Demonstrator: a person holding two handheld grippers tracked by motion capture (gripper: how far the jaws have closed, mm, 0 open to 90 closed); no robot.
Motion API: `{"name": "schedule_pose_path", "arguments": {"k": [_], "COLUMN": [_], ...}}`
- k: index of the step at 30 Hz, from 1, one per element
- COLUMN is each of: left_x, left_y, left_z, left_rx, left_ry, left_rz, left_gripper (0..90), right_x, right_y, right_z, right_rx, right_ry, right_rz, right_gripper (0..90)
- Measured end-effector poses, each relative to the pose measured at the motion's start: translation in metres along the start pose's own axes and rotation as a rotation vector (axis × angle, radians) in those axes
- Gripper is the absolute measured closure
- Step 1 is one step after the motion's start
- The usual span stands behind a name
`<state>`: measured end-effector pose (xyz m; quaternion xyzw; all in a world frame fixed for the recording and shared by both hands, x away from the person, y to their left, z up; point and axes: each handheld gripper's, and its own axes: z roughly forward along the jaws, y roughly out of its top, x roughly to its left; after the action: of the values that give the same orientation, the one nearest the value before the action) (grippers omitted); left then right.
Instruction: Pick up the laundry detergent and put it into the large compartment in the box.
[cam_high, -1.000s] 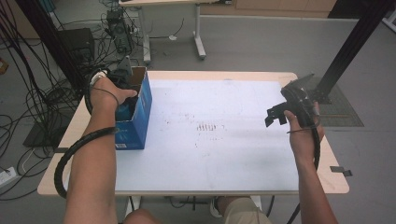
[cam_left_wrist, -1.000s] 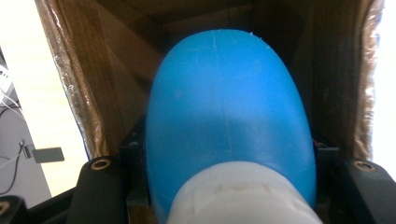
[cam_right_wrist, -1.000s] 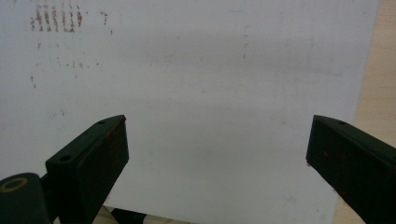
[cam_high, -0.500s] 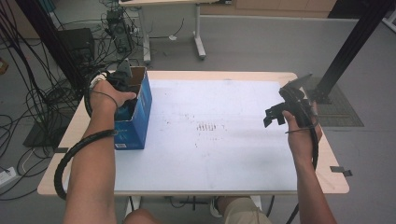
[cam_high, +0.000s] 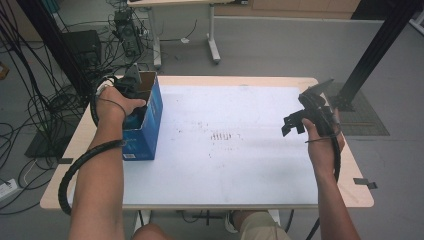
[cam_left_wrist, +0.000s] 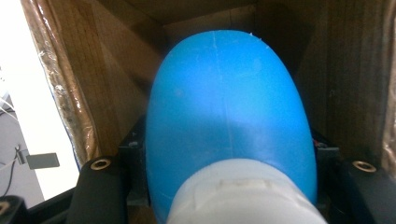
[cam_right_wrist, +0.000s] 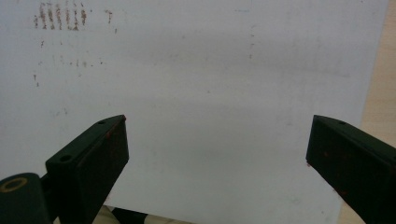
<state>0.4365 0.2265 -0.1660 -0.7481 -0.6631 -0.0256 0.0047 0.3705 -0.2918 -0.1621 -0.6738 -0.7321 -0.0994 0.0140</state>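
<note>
Left gripper view: blue bottle inside cardboard box, base cut off; left gripper clamped on bottle. Right gripper wide open, empty, above table.

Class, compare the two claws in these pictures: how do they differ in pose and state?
The left claw reaches down into the blue box; the right claw hangs above the white table sheet. The left is shut on a blue bottle; the right stands wide open, holding nothing. Both are black and hand-held.

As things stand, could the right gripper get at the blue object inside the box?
Probably not: the blue object sits deep in the blue box, gripped by the left gripper, while the open right gripper hovers across the table.
</note>
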Motion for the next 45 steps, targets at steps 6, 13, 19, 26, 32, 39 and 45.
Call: {"name": "schedule_pose_path", "arguments": {"k": [6, 13, 19, 26, 32, 39, 45], "left_x": [-0.001, -0.0011, -0.0016, -0.0023, -0.0013, -0.0014, -0.002], "left_y": [-0.0001, -0.0002, -0.0008, -0.0009, -0.0016, -0.0024, -0.002], "left_z": [0.0002, 0.0004, 0.0005, 0.0004, 0.0004, 0.0004, 0.0005], "left_rx": [-0.003, -0.005, -0.007, -0.008, -0.01, -0.012, -0.012], "left_ry": [0.003, 0.002, 0.003, 0.006, 0.002, 0.002, 0.003], "left_rz": [0.004, 0.0, 0.0, 0.003, -0.001, -0.002, -0.003], "left_gripper": [37.3, 37.3, 37.3, 37.3, 37.3, 37.3, 37.3], "right_x": [-0.0007, -0.0013, -0.0005, 0.0002, 0.0, -0.0002, -0.0005], "right_y": [-0.0004, -0.0005, -0.0002, -0.0002, -0.0007, -0.0015, -0.0013], "right_z": [-0.0006, -0.0022, -0.0023, -0.0027, -0.0032, -0.003, -0.0019], "right_rx": [0.0, -0.002, -0.001, -0.001, -0.003, -0.004, -0.001], "right_ry": [0.001, -0.004, -0.003, -0.006, -0.007, -0.006, -0.004], "right_rz": [0.007, 0.005, 0.006, 0.003, 0.003, 0.004, 0.003], "right_gripper": [5.7, 5.7, 5.7, 5.7, 5.7, 5.7, 5.7]}}
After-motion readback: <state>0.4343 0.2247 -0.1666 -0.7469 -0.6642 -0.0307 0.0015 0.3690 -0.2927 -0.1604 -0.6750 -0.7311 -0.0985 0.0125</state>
